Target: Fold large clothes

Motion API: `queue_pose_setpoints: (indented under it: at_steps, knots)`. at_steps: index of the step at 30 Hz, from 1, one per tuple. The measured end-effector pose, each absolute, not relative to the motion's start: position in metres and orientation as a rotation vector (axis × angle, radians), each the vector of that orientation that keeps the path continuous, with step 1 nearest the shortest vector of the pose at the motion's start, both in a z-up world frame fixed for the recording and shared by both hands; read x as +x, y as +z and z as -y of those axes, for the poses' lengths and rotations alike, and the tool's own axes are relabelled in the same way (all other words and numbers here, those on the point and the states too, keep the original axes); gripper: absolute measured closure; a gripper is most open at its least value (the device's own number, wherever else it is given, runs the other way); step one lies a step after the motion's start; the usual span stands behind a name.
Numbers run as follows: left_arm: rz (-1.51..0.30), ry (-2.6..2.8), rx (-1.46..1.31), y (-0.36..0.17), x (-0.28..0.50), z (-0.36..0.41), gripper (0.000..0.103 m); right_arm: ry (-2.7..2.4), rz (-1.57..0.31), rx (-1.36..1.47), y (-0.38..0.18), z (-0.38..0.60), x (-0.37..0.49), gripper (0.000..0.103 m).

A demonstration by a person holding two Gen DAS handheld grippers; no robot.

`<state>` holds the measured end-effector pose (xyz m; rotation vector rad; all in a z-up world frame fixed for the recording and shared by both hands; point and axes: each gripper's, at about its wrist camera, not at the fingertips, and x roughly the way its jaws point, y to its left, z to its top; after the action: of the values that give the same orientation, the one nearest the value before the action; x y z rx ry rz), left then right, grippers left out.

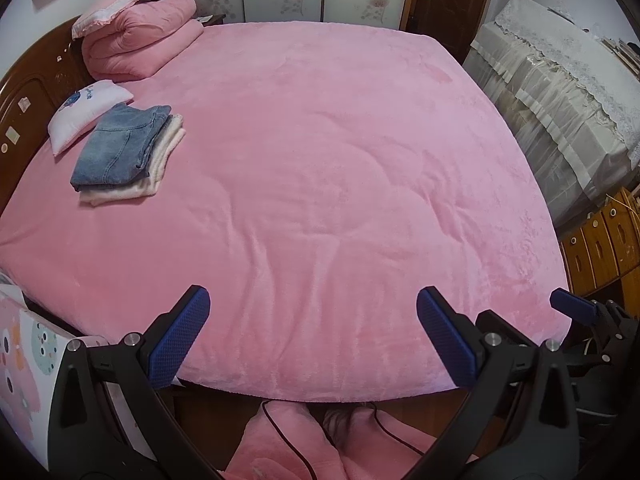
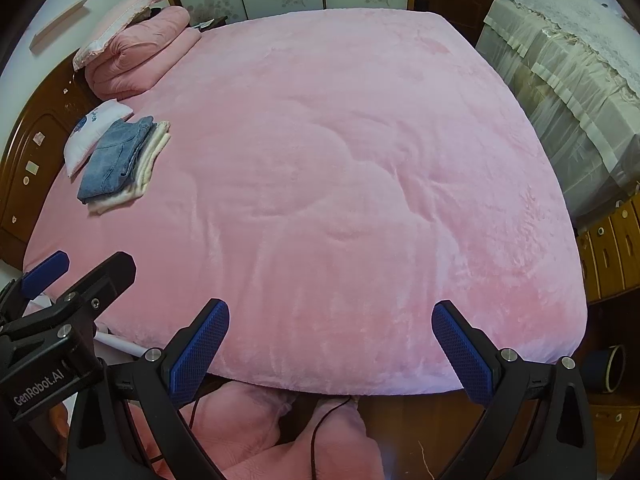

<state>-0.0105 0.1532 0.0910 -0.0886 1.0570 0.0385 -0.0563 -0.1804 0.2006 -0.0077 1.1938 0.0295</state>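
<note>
A stack of folded clothes lies at the bed's left side near the headboard: blue jeans (image 1: pixel 120 142) on top of a cream garment (image 1: pixel 132 190), also seen from the right wrist as jeans (image 2: pixel 116 158). My left gripper (image 1: pixel 312 300) hovers open over the near edge of the pink bed cover (image 1: pixel 340 160), holding nothing. My right gripper (image 2: pixel 331 310) is open and empty too, just right of the left one. Both are far from the stack. One blue fingertip (image 1: pixel 572 306) of the right gripper shows at the left view's right side.
A small white pillow (image 1: pixel 86 110) lies beside the stack. A folded pink quilt (image 1: pixel 140 40) with a pillow on top sits at the head corner. Draped furniture (image 1: pixel 560 92) stands right of the bed, wooden drawers (image 2: pixel 612 248) nearer. Pink fleecy fabric (image 2: pixel 248 432) and a dark cable lie below the near edge.
</note>
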Motion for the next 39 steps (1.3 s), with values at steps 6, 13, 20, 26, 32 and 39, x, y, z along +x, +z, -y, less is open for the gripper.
queue_pose_setpoints:
  at_steps: [6, 13, 20, 26, 32, 39]
  knots:
    - [-1.060, 0.027, -0.076, 0.090, -0.005, -0.151, 0.000, 0.023, -1.202, -0.014, 0.197, 0.183, -0.050, 0.001]
    - [-1.066, 0.027, -0.072, 0.086, -0.001, -0.151, 0.000, 0.019, -1.212, -0.025, 0.193, 0.187, -0.037, 0.001]
    - [-1.074, 0.025, -0.058, 0.084, 0.003, -0.150, 0.000, 0.011, -1.215, -0.030, 0.187, 0.189, -0.032, 0.001]
    - [-1.078, 0.027, -0.048, 0.083, 0.006, -0.149, 0.000, 0.007, -1.221, -0.030, 0.182, 0.193, -0.030, 0.001]
    - [-1.077, 0.029, -0.035, 0.081, 0.010, -0.147, 0.000, 0.006, -1.222, -0.031, 0.178, 0.193, -0.028, 0.001]
    - [-1.073, 0.042, -0.026, 0.080, 0.016, -0.147, 0.000, 0.018, -1.221, -0.039, 0.175, 0.196, -0.021, 0.001]
